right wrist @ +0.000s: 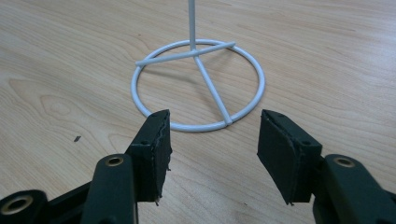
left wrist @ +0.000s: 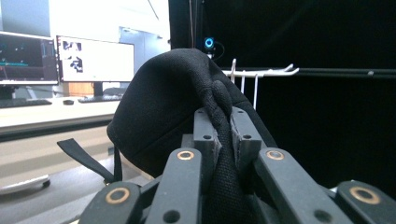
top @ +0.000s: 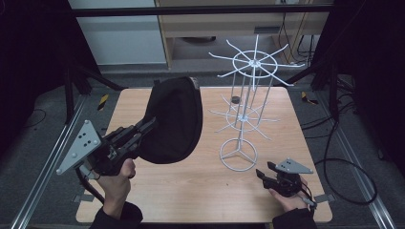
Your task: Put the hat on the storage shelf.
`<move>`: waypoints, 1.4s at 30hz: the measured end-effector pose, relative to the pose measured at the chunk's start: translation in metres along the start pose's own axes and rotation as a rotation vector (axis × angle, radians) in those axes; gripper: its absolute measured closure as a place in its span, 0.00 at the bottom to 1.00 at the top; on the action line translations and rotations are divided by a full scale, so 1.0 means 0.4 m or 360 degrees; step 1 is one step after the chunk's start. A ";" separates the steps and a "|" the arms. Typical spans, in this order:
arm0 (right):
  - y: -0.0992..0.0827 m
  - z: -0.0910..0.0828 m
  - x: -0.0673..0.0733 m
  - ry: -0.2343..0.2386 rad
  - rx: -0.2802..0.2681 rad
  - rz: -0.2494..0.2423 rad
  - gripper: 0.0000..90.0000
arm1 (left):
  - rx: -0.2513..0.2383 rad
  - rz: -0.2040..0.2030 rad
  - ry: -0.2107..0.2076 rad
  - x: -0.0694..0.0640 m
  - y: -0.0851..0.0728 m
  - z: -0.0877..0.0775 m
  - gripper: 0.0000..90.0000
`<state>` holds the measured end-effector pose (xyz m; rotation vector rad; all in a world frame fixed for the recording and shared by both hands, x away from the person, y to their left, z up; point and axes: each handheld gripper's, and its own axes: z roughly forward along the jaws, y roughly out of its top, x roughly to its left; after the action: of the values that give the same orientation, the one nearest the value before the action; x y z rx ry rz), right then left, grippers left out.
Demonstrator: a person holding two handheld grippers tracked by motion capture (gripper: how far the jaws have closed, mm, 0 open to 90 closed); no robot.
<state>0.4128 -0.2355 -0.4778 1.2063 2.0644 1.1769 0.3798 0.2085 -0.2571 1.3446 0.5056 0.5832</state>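
A black cap (top: pixel 174 119) hangs in the air over the left half of the table, held up by my left gripper (top: pixel 143 130). In the left gripper view the cap (left wrist: pixel 163 107) bulges above the jaws, and my left gripper (left wrist: pixel 224 126) is shut on a fold of its fabric. A white wire display stand (top: pixel 246 95) with hook arms on two tiers rises at the table's middle right. My right gripper (top: pixel 263 175) rests low on the table by the stand's ring base (top: pixel 238 155). In the right gripper view my right gripper (right wrist: pixel 212 140) is open just short of the ring base (right wrist: pixel 198 84), nothing between the jaws.
The wooden table (top: pixel 200 191) has bare room in front and at the right. A small dark object (top: pixel 235 99) lies behind the stand. Metal rails and cables (top: pixel 348 167) run along the floor at both sides. Monitors on a desk (left wrist: pixel 70 60) stand far off in the left gripper view.
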 end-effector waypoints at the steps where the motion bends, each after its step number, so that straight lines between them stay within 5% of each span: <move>1: 0.000 0.000 0.000 0.0000 0.0000 0.0000 0.49 | -0.0017 0.0008 -0.0006 -0.003 0.010 0.006 0.92; 20: 0.000 0.000 0.000 0.0002 0.0001 0.0000 0.49 | -0.0159 0.0030 -0.0086 -0.039 0.079 0.052 0.92; 34: 0.000 0.001 0.001 0.0010 0.0005 0.0007 0.49 | -0.0153 0.0005 -0.0153 -0.051 0.074 0.115 0.92; 42: 0.000 0.001 0.001 0.0012 0.0003 0.0003 0.49 | -0.0066 -0.0024 -0.0186 -0.049 0.041 0.165 0.92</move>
<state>0.4128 -0.2350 -0.4780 1.2070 2.0708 1.1820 0.4058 0.1483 -0.2301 1.3262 0.4060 0.4970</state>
